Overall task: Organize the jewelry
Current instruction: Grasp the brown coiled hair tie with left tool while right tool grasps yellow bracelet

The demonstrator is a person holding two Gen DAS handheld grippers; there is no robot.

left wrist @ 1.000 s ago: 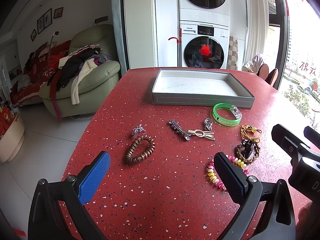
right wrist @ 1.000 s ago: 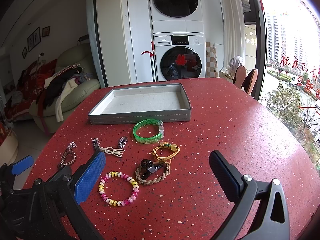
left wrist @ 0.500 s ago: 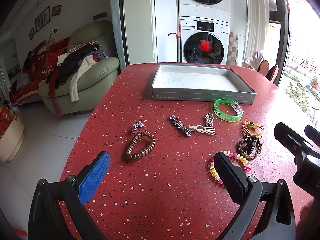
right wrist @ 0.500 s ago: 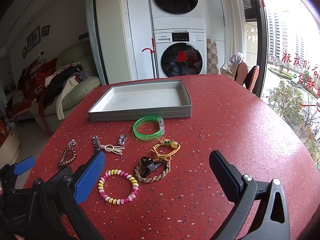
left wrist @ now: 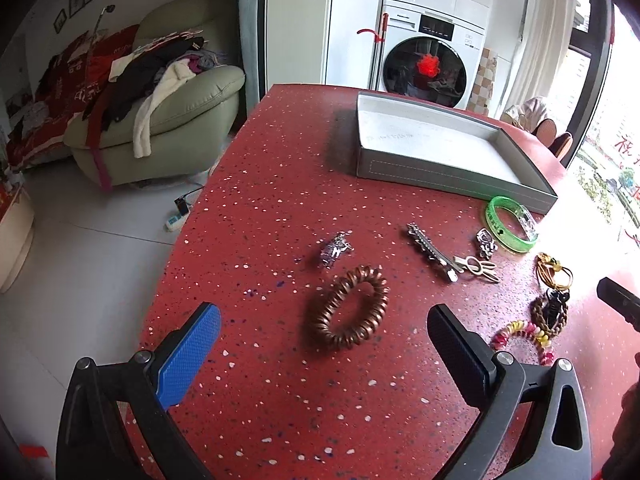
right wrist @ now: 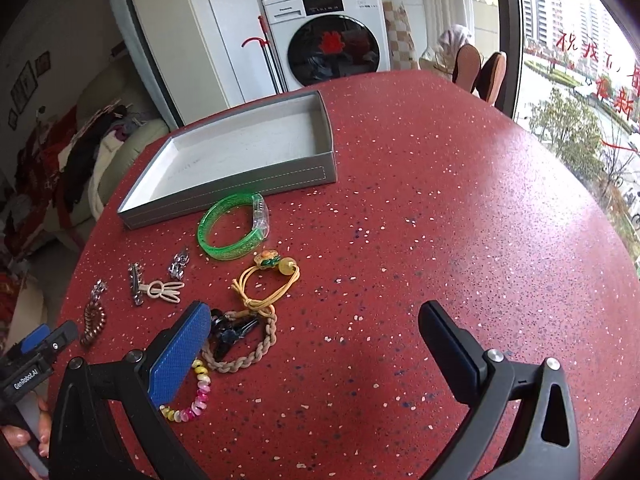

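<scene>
A grey tray (left wrist: 416, 168) (right wrist: 224, 200) sits empty at the back of the red table. In front of it lie a green bangle (left wrist: 510, 229) (right wrist: 234, 226), silver clips (left wrist: 428, 245), a cream bunny clip (left wrist: 478, 268), a yellow cord tie (right wrist: 266, 284), a braided brown band (right wrist: 248, 354) with a black clip, and a pink-yellow bead bracelet (right wrist: 196, 394). A brown coil hair tie (left wrist: 348, 314) lies just ahead of my open left gripper (left wrist: 326, 338), between its fingers' lines. My right gripper (right wrist: 316, 334) is open; its left pad (right wrist: 180, 354) hovers over the bead bracelet.
The red speckled table (right wrist: 440, 208) has a curved edge at left. A green sofa (left wrist: 172, 120) piled with clothes stands beyond it. A washing machine (right wrist: 332, 46) and chairs (right wrist: 480, 70) stand behind. A hand (right wrist: 24, 436) holds the left gripper's handle.
Both grippers have moved forward and lower toward the table. The left one now frames the brown coil hair tie; the right one has closed in over the braided band and bead bracelet.
</scene>
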